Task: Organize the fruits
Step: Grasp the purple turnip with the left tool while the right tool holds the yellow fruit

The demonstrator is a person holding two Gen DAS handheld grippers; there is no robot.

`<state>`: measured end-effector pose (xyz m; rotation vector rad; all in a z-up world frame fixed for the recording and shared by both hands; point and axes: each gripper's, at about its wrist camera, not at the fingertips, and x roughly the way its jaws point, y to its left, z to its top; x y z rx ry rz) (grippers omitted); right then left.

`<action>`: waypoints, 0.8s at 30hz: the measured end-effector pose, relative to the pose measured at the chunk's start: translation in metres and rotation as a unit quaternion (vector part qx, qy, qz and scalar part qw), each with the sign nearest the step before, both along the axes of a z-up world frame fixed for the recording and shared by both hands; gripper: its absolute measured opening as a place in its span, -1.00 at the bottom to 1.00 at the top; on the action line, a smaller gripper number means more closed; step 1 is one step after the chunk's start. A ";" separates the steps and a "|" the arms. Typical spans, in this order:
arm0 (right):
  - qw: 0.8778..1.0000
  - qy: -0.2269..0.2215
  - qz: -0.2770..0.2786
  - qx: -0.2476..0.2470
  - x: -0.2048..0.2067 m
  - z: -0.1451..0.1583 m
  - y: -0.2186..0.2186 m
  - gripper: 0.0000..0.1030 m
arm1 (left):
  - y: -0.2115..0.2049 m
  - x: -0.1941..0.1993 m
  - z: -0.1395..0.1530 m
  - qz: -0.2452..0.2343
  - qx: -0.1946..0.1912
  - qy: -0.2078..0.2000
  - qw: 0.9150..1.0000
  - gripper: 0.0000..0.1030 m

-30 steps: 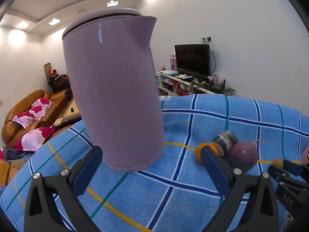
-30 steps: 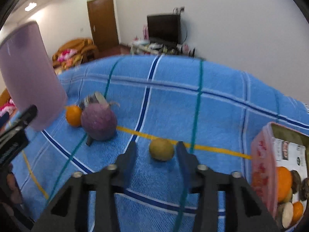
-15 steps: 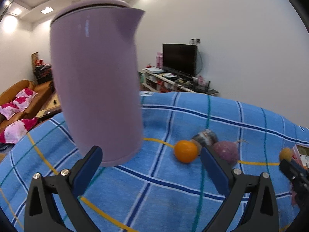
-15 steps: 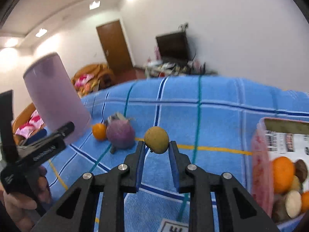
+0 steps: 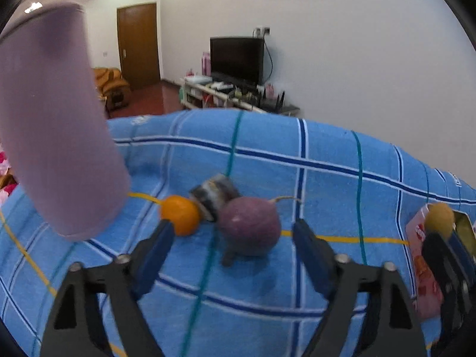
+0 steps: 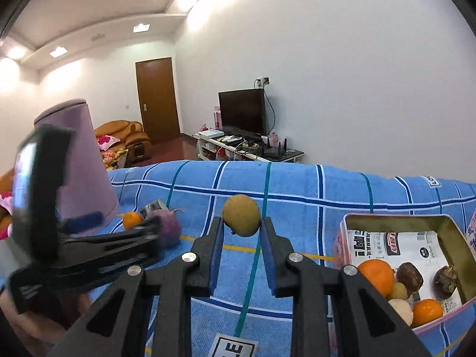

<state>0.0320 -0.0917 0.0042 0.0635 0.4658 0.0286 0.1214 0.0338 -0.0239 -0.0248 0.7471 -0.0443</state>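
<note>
Lower centre of the right wrist view: right gripper (image 6: 241,228) clamped on a small yellow-brown fruit (image 6: 241,215), pinched at its widest part between the blue pads and lifted clear of the cloth, presumably bound for the pink box (image 6: 398,219) at lower right. Inside that box, oranges, dark chestnut-like pieces and pale round ones heaped in the near corner over a printed paper lining. Bottom of the left wrist view: left gripper (image 5: 230,254) spread wide and holding nothing, fingers set to either side of a purple round fruit (image 5: 249,226) resting on the cloth, likely lined up as the next pick. Just left of it, an orange (image 5: 180,219), and touching both from behind, a grey striped object (image 5: 214,195), too blurred to identify. Upper left, a tall lilac jug (image 5: 56,136) standing on the cloth, close to the orange. Underneath everything, a blue checked cloth (image 5: 327,178) with navy, teal and yellow lines. Farther off, at centre frame, a dark television (image 6: 242,110) on a low cluttered stand, a brown door (image 6: 156,98), an orange-brown sofa (image 6: 125,135), white walls, ceiling spotlights.
</note>
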 end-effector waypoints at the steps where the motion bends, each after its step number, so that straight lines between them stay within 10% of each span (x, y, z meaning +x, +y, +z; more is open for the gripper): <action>1: 1.000 0.001 0.000 0.001 0.001 0.000 -0.001 -0.48 | -0.006 0.005 -0.004 0.002 0.006 0.009 1.000 0.53; 6: 1.000 0.007 0.002 0.010 0.004 -0.001 -0.004 -0.48 | -0.015 0.027 -0.027 0.011 -0.008 0.077 0.997 0.16; 24: 1.000 -0.003 0.006 0.009 0.005 -0.001 -0.003 -0.48 | 0.003 -0.021 -0.004 0.015 -0.029 0.012 0.999 0.02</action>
